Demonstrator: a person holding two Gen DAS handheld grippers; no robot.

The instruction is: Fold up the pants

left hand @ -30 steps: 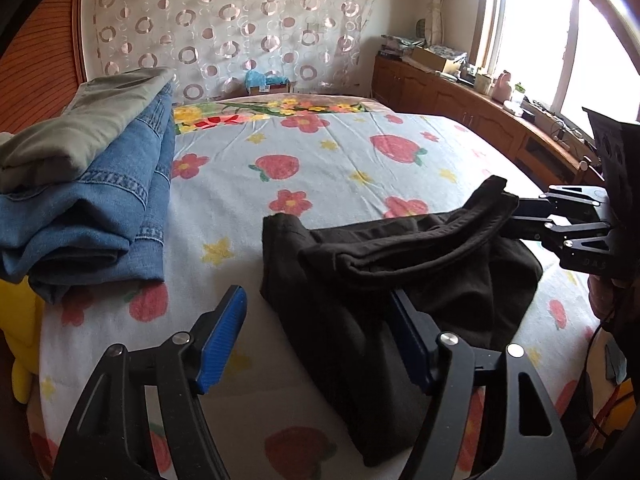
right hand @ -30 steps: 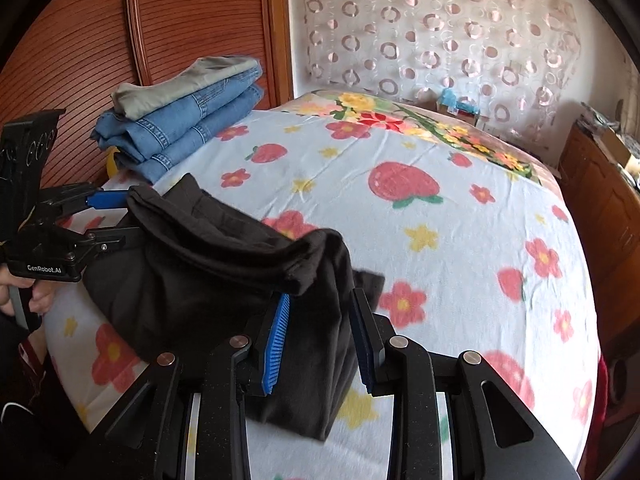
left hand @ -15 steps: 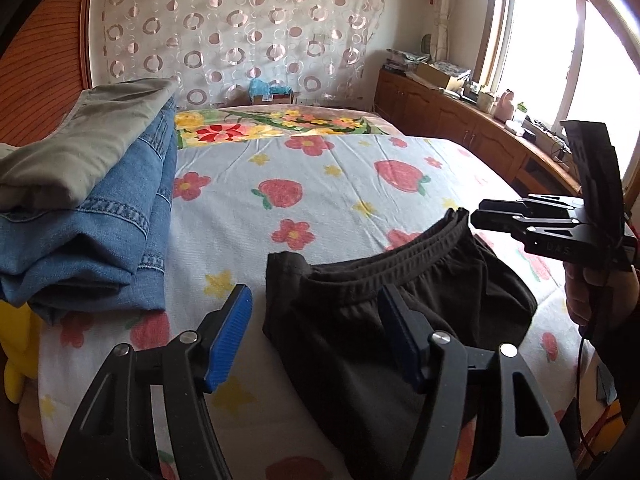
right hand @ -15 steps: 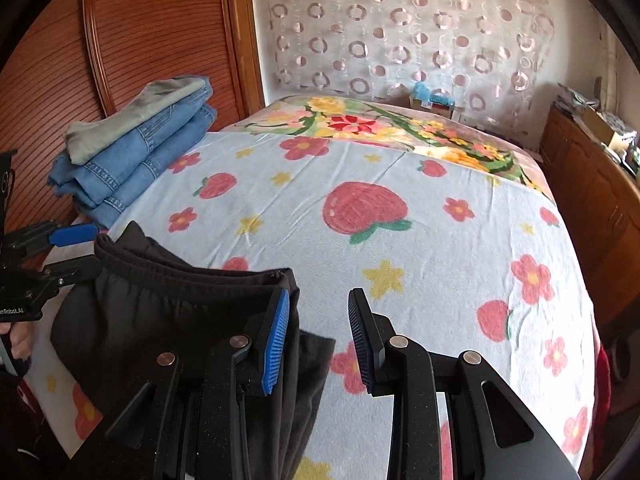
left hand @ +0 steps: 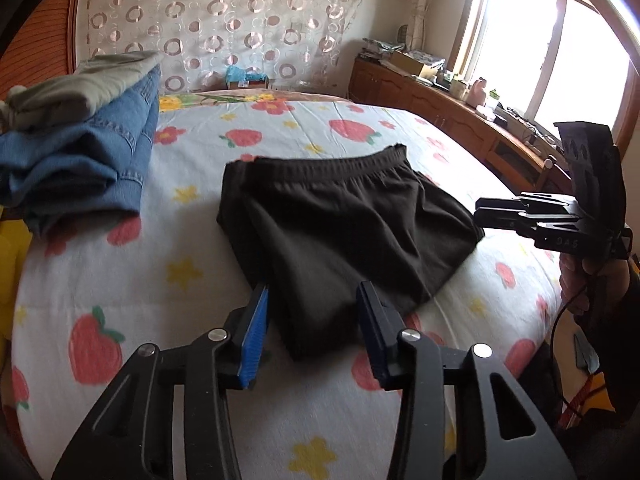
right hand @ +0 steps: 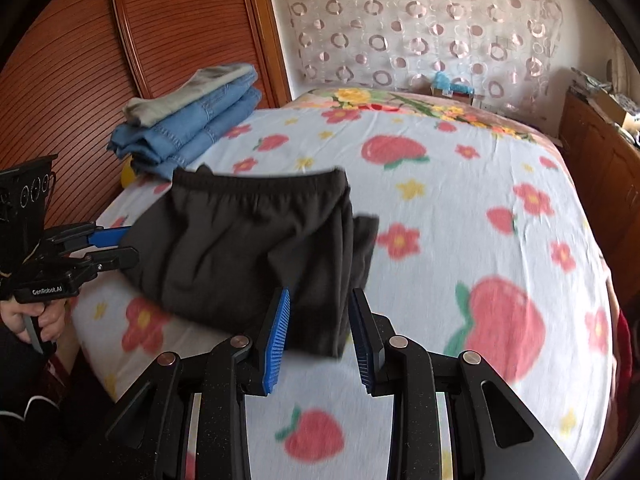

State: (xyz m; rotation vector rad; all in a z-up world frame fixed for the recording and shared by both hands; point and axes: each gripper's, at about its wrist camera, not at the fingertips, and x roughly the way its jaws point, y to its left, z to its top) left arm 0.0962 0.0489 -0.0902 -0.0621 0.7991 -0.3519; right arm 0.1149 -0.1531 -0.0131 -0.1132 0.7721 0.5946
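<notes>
The black pants [left hand: 340,220] lie folded and flat on the strawberry-print bed sheet [left hand: 120,280], elastic waistband on the far side. My left gripper [left hand: 314,296] hovers at their near corner. Its jaws are closing, the corner shows between the blue pads, and neither pad presses on it. From the right wrist view this gripper [right hand: 128,246] sits at the left edge of the pants [right hand: 248,248]. My right gripper [right hand: 320,296] is open a little over the near edge, its pads off the cloth. In the left wrist view it [left hand: 480,212] stands by the pants' right edge.
A stack of folded blue jeans [left hand: 80,160] topped by grey-green trousers rests on the bed's left side, also seen as the jeans stack [right hand: 192,128]. A wooden cabinet [left hand: 460,120] runs under the window. A ribbed wooden panel [right hand: 80,60] stands behind the stack.
The pants' upper half, held up at first, now lies flat over the lower half. Both grippers have drawn back to the near edge. The left jaws have narrowed.
</notes>
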